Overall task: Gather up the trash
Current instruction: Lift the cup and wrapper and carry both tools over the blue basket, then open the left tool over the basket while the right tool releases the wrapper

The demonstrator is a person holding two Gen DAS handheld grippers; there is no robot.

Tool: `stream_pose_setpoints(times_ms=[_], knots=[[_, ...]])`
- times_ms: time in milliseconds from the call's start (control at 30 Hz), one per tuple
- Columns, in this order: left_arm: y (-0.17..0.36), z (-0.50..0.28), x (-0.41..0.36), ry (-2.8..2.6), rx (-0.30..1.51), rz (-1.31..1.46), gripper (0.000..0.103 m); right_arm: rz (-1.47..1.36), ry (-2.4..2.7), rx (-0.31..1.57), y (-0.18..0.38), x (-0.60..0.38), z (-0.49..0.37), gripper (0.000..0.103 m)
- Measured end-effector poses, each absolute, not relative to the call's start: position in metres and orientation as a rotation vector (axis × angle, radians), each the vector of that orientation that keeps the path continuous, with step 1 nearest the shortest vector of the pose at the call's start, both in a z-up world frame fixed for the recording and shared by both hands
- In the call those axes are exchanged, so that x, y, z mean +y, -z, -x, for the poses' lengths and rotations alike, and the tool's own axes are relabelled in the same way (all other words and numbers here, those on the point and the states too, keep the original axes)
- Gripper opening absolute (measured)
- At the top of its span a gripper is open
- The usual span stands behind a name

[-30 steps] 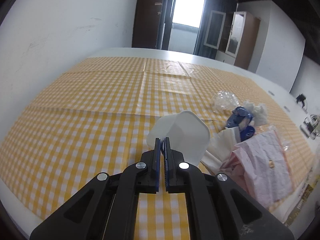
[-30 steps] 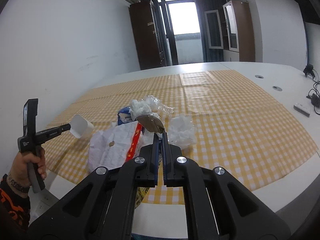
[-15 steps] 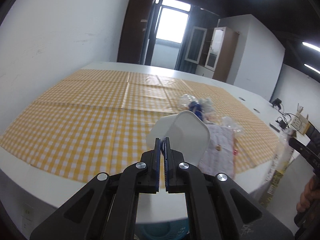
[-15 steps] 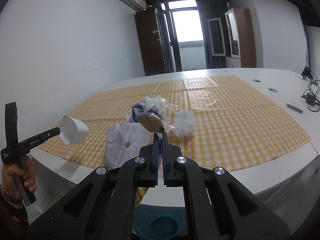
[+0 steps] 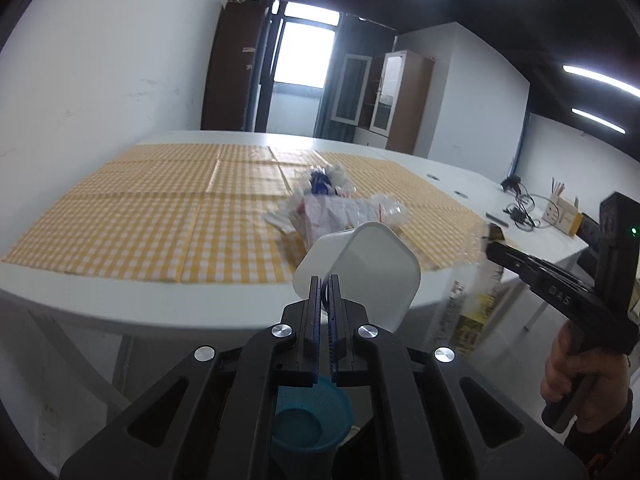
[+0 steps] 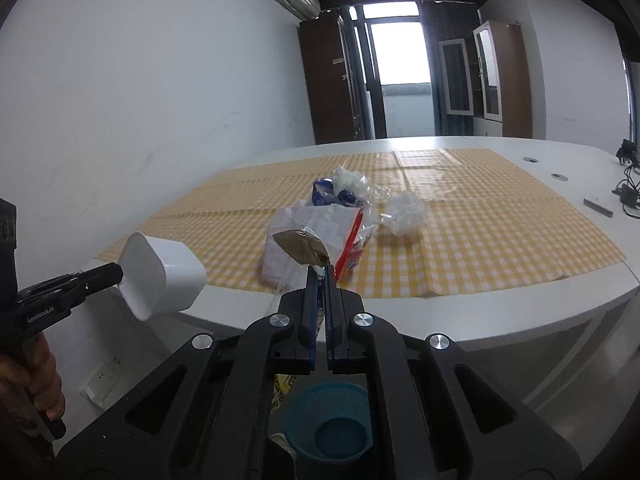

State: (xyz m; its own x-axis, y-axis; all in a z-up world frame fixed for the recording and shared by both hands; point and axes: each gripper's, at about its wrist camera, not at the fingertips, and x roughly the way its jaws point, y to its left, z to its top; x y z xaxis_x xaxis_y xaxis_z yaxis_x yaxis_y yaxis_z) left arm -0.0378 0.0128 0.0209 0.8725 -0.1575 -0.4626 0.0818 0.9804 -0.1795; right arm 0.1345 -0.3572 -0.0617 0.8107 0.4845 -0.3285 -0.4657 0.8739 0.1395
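Left gripper (image 5: 325, 280) clamped rim of white plastic cup (image 5: 362, 268), held off table edge, above blue bin (image 5: 312, 420) on floor. Bin partly hidden by gripper body in both views. Right gripper (image 6: 319, 270) pinched brown-and-clear wrapper (image 6: 302, 246); wrapper's lower part hidden behind fingers. Remaining trash pile (image 6: 340, 216) lay on yellow checked tablecloth (image 5: 160, 216): white paper, red-edged bag, blue item, crumpled clear plastic; individual pieces hard to separate. Left-view wrapper blurred. Person's hand (image 5: 580, 372) cut off at frame edge.
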Motion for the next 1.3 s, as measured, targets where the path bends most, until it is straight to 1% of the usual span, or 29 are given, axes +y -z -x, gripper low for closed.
stream_pose_setpoints(times_ms=[167, 300, 567, 800, 900, 1133, 1300], knots=[[0.015, 0.054, 0.011, 0.138, 0.571, 0.156, 0.002, -0.033, -0.505, 0.406, 0.095, -0.35, -0.12, 0.003], [0.055, 0.056, 0.013, 0.136, 0.662, 0.185, 0.002, -0.009, -0.481, 0.433, 0.128, -0.339, -0.112, 0.003], [0.125, 0.034, 0.023, 0.128, 0.802, 0.237, 0.002, 0.043, -0.464, 0.552, 0.198, -0.314, -0.127, 0.003], [0.187, -0.002, 0.03, 0.123, 0.931, 0.292, 0.002, 0.051, -0.414, 0.635, 0.262, -0.296, -0.154, 0.003], [0.212, -0.023, 0.031, 0.117, 0.979, 0.285, 0.002, 0.042, -0.395, 0.713, 0.29, -0.294, -0.176, 0.003], [0.257, -0.061, 0.033, 0.113, 1.08, 0.306, 0.002, 0.054, -0.371, 0.84, 0.334, -0.279, -0.222, 0.003], [0.291, -0.085, 0.042, 0.102, 1.167, 0.371, 0.002, 0.029, -0.351, 0.899, 0.361, -0.273, -0.252, 0.003]])
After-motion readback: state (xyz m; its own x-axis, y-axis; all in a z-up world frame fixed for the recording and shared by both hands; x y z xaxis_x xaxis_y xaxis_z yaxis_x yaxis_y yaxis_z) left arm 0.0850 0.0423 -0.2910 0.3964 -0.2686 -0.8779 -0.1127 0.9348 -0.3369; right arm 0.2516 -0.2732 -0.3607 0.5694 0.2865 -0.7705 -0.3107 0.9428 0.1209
